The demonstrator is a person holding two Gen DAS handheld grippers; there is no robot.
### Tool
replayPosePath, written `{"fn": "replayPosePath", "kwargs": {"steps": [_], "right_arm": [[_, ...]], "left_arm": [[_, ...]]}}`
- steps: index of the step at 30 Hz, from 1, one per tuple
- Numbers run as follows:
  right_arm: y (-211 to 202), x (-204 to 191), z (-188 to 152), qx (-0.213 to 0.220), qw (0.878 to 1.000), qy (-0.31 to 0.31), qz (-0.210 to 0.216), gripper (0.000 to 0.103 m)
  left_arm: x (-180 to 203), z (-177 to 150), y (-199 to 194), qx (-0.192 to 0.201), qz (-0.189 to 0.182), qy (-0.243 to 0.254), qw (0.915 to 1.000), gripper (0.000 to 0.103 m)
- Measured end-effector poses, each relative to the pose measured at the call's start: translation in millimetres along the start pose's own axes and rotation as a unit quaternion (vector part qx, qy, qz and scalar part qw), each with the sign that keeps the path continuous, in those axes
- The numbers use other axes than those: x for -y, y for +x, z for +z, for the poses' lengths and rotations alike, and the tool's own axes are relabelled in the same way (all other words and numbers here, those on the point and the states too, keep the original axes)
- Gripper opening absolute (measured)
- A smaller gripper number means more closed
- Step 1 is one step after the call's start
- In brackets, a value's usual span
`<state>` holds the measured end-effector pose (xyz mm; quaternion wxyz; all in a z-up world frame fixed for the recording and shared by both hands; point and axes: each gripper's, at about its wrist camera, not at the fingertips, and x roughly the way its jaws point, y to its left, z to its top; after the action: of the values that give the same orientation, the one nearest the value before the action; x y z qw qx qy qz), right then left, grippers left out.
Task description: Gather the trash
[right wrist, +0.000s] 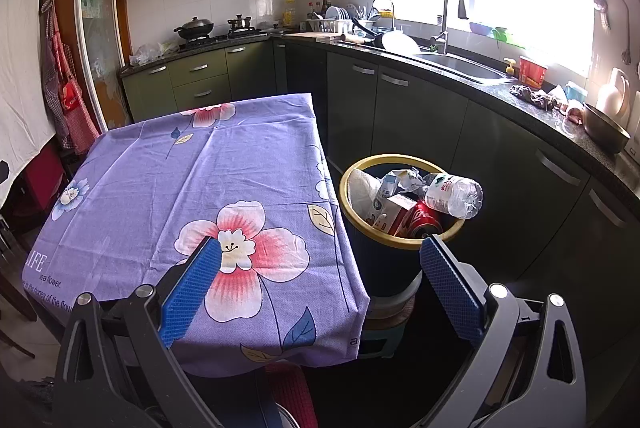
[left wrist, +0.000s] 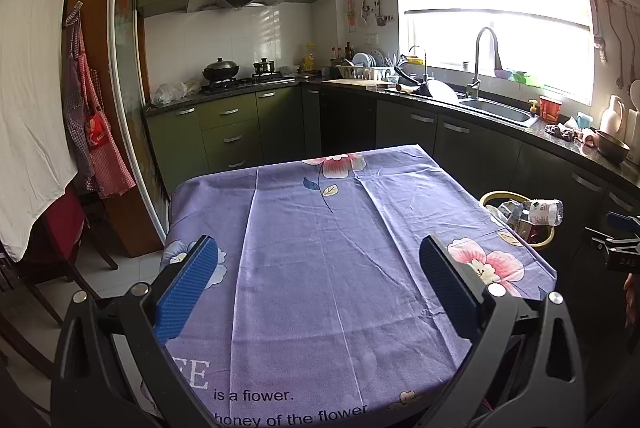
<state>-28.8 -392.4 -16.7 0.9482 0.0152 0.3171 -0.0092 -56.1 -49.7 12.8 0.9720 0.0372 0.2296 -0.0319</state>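
Both tools wide and empty, right tool [right wrist: 320, 268] just short of full bin [right wrist: 400, 242], left tool [left wrist: 318, 268] over table [left wrist: 320, 228]

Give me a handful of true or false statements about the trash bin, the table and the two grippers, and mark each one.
1. The trash bin stands beside the table, not on it. True.
2. The plastic bottle stands upright on the table. False: it lies on its side across the bin's rim.
3. A red can sits inside the bin. True.
4. The right gripper is clamped on the can. False: its jaws are open and hold nothing.
5. The left gripper is open over the tablecloth. True.
6. Crumpled cartons are scattered on the table. False: the tabletop shows no trash; a carton is in the bin.
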Motion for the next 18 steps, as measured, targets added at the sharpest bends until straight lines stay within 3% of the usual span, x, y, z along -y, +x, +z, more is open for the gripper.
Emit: {"fn": "replayPosePath", "kwargs": {"steps": [18], "right_arm": [[0.7, 0.2, -0.7, -0.001, 1.000, -0.001, 0.001, 0.098]], "left_arm": [[1.4, 0.4, 2.4, -0.003, -0.009, 0.004, 0.9999, 0.096]]}}
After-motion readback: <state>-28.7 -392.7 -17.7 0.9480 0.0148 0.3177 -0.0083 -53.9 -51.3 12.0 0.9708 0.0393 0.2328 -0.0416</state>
